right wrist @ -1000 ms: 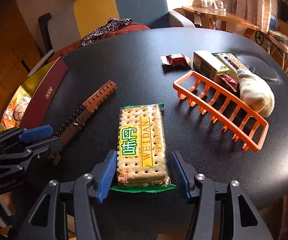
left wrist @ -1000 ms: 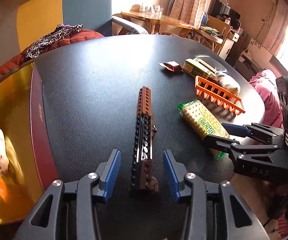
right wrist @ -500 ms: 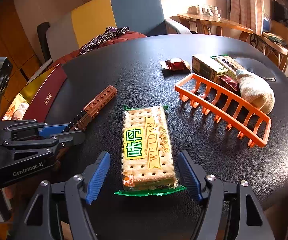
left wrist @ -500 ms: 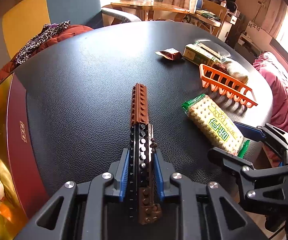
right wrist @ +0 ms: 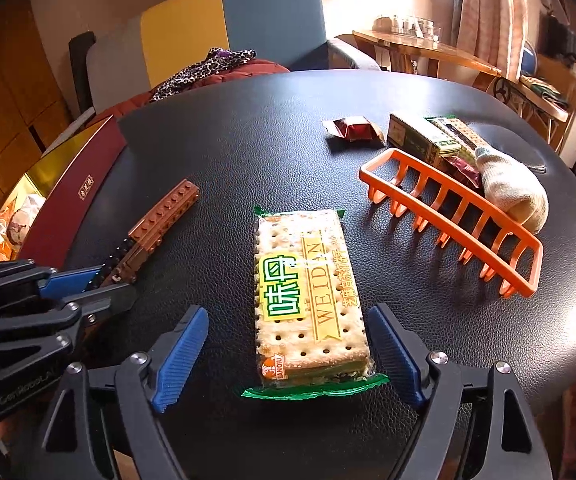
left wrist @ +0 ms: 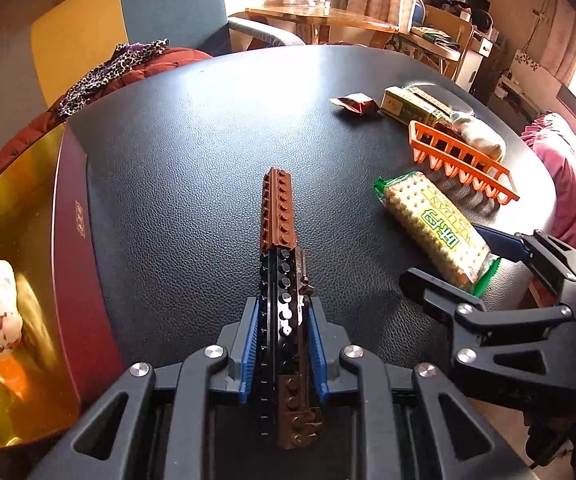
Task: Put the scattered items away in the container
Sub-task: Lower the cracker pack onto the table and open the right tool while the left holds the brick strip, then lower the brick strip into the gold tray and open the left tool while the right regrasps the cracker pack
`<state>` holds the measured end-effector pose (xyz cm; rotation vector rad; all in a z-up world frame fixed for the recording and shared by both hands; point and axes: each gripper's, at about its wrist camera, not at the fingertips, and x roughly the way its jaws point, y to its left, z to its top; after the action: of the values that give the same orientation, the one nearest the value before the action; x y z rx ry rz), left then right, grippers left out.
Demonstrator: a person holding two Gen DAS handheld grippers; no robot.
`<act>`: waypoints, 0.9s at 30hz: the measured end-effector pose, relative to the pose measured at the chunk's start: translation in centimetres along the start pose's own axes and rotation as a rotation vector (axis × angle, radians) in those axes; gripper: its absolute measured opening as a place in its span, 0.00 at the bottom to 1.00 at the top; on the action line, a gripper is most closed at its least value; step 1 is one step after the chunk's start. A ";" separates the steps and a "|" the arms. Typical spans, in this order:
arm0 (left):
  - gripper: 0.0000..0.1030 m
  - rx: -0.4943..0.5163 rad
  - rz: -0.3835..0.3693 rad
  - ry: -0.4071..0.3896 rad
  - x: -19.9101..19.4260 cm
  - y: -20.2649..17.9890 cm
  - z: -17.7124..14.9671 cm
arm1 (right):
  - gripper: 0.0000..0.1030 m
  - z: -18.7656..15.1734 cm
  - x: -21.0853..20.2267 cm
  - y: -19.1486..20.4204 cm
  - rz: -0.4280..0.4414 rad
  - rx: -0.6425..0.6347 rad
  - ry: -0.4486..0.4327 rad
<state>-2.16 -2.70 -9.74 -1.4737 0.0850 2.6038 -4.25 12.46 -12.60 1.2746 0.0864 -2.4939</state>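
My left gripper (left wrist: 281, 344) has just clamped the brick strip (left wrist: 277, 216); a second ago it was open. My right gripper (right wrist: 288, 350) straddles the cracker pack (right wrist: 304, 280), jaws wide. The gold container (left wrist: 19, 216) waits at nine o'clock, so the strip can go there.

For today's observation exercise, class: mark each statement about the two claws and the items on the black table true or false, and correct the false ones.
1. The left claw is shut on the brick bar. True.
2. The right claw grips the cracker packet. False: its jaws stand open on either side of it.
3. The orange rack lies in the red and gold box. False: it lies on the table.
4. A rolled sock lies beyond the rack. True.
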 end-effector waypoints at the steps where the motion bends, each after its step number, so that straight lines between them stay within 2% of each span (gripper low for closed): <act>1: 0.22 0.007 -0.003 -0.018 -0.5 -0.1 -0.1 | 0.82 0.0 0.1 0.1 -0.006 -0.004 0.002; 6: 0.22 -0.013 -0.035 -0.087 -2.8 0.5 0.2 | 0.86 0.1 0.4 0.6 -0.033 -0.018 0.008; 11: 0.22 -0.079 -0.033 -0.174 -6.1 3.0 0.8 | 0.87 0.3 0.6 0.7 -0.044 -0.020 0.014; 13: 0.22 -0.118 -0.019 -0.206 -7.4 4.9 1.2 | 0.87 0.3 0.6 0.7 -0.046 -0.021 0.017; 16: 0.22 -0.165 0.047 -0.237 -8.6 8.0 1.3 | 0.88 0.4 0.7 0.8 -0.049 -0.021 0.022; 19: 0.22 -0.222 0.132 -0.223 -8.6 12.1 0.9 | 0.91 0.4 0.9 0.8 -0.052 -0.019 0.025; 23: 0.22 -0.300 0.214 -0.166 -7.3 17.3 -0.2 | 0.94 0.6 1.1 1.0 -0.059 -0.019 0.030; 27: 0.22 -0.365 0.236 -0.090 -5.3 21.0 -1.0 | 0.94 0.7 1.3 0.8 -0.059 -0.017 0.032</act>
<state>-1.86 -24.11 -6.21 -1.5305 -0.2552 2.9979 -5.22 11.19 -13.09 1.3241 0.1552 -2.5169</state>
